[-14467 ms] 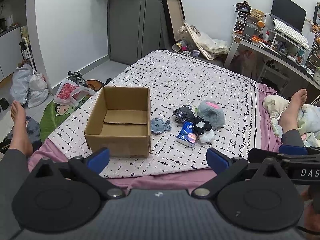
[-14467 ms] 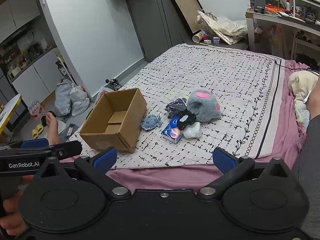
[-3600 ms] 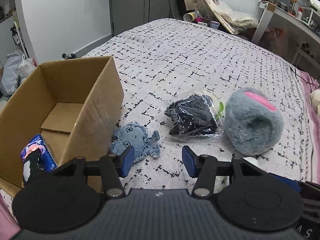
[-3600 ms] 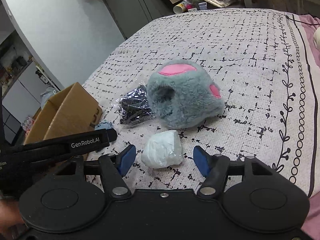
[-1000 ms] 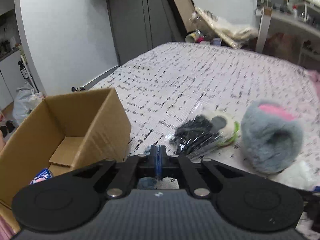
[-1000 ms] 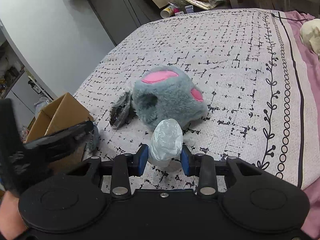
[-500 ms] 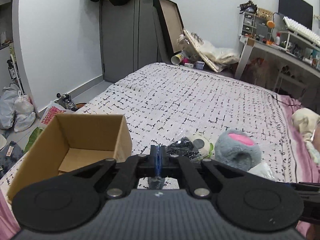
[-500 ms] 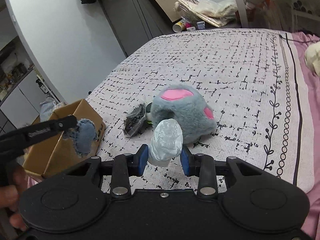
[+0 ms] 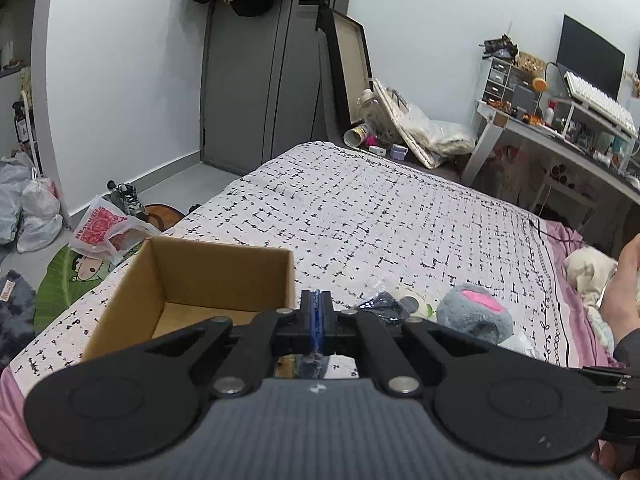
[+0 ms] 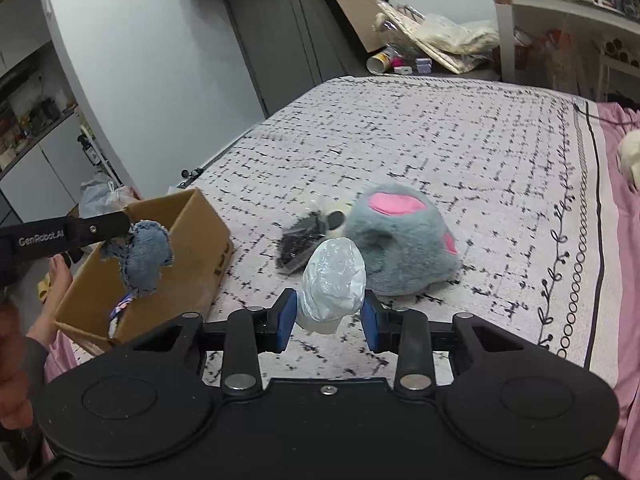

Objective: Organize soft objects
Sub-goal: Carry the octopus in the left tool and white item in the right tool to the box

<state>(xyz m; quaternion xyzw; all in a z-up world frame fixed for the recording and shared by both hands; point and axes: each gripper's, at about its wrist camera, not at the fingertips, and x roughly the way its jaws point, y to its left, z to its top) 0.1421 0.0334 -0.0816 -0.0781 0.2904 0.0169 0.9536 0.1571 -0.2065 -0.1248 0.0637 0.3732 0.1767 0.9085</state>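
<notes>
My left gripper (image 9: 316, 320) is shut on a small blue plush octopus (image 10: 144, 254), which the right wrist view shows dangling over the open cardboard box (image 10: 192, 236). In its own view only a sliver of the blue plush octopus (image 9: 310, 366) shows under the fingers, with the cardboard box (image 9: 192, 272) just ahead. My right gripper (image 10: 329, 314) is shut on a white soft bundle in clear wrap (image 10: 334, 284), held above the bed. On the bed lie a grey and pink fluffy slipper (image 10: 400, 240) and a bagged dark item (image 10: 300, 240).
The patterned bedspread (image 9: 380, 220) has a pink edge. A person's foot (image 9: 624, 280) rests at the right, and another foot (image 10: 56, 280) shows left of the box. Bags (image 9: 104, 228) lie on the floor at left. A cluttered desk (image 9: 560, 132) stands beyond the bed.
Both grippers have risen with their loads. The left one has carried the blue octopus up off the bed and leftward over the box. The white bundle sits higher above the bed.
</notes>
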